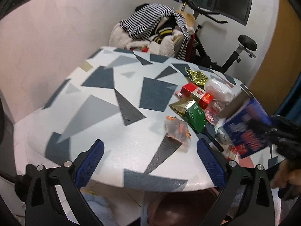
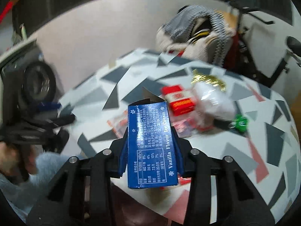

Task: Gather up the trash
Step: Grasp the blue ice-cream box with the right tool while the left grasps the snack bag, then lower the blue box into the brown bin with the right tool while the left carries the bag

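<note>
Blue ice cream box (image 2: 150, 145) clamped between the pads of the right hand-held gripper (image 2: 150, 143), held above the near edge of the patterned desk (image 2: 235, 150). Beyond the box – red carton (image 2: 178, 101), white crumpled bag (image 2: 212, 101), gold wrapper (image 2: 208, 80). Left of the box – left hand-held gripper (image 1: 150, 150), spread wide, empty, near a clear orange-printed wrapper (image 1: 177, 131).

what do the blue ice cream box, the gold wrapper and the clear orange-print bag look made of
Blue ice cream box: printed cardboard, probably with a slight sheen; it has flat faces, sharp folded edges and an open end flap.
Gold wrapper: metallic foil or foil-lined plastic, judging by its crinkled, mirror-bright glints.
Clear orange-print bag: thin, glossy, see-through plastic film, wrinkled.
</note>
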`<state>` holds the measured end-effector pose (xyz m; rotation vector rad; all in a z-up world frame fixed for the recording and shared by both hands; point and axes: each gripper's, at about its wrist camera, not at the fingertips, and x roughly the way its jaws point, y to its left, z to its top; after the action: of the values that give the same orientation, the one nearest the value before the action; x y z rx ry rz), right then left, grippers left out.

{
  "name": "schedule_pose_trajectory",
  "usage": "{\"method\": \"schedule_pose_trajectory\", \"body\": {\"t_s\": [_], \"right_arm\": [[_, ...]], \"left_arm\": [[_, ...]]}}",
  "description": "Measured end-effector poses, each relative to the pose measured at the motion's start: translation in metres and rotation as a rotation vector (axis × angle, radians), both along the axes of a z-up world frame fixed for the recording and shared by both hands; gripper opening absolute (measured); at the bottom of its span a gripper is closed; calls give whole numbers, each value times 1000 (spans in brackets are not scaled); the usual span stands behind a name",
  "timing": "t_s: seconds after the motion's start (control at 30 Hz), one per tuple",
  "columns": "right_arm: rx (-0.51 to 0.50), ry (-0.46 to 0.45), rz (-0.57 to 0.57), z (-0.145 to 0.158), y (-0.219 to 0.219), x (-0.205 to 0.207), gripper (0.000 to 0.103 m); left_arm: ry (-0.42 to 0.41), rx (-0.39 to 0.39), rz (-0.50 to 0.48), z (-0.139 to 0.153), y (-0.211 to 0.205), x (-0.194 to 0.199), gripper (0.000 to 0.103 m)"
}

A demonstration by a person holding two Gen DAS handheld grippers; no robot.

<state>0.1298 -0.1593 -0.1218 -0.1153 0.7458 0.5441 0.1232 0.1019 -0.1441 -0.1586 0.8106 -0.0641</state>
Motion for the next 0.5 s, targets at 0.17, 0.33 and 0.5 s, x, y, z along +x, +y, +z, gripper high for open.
{"method": "schedule_pose_trajectory", "body": {"t_s": [0.17, 0.33, 0.5], "right_arm": [[12, -61, -128, 12, -42, -7, 42], [46, -68, -226, 10, -82, -14, 42], [67, -50, -296, 2, -113, -26, 42]], "left_arm": [[104, -122, -55, -24, -18, 40, 73], [182, -186, -76, -51, -35, 79, 62], [227, -162, -89, -67, -47, 96, 25]]}}
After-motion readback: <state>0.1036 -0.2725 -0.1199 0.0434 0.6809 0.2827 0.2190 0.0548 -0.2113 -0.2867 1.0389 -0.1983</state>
